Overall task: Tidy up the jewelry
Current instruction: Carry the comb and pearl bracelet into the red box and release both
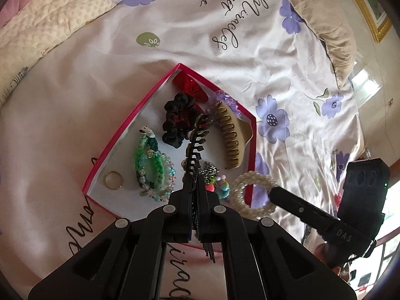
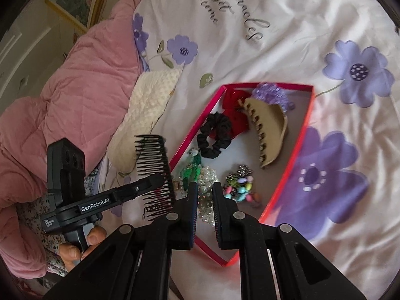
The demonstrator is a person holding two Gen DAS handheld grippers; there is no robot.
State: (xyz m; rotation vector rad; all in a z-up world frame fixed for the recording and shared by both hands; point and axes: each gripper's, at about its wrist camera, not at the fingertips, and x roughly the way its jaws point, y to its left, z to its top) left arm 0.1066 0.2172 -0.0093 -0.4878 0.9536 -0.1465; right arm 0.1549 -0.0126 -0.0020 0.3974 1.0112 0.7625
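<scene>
The left gripper (image 1: 194, 182) pinches a black hair comb (image 1: 197, 137) above the red box (image 2: 287, 175), ready to drop in, while the right gripper's (image 2: 205, 195) jaws pinch the pearl bracelet (image 2: 206, 187).

One red tray (image 1: 140, 107) holds one beige claw clip (image 1: 231, 137), one black scrunchie (image 1: 178, 120), one ring (image 1: 114, 180); two grippers, one hair comb (image 2: 155, 172).

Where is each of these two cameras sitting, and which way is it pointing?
Left wrist view: sits on the left gripper, looking down its fingers, shut on a black hair comb, into the red box; the right gripper shows too.
Right wrist view: sits on the right gripper, fingers around a pearl bracelet; a hand shows.
Shared: box, tan claw clip, black scrunchie.
</scene>
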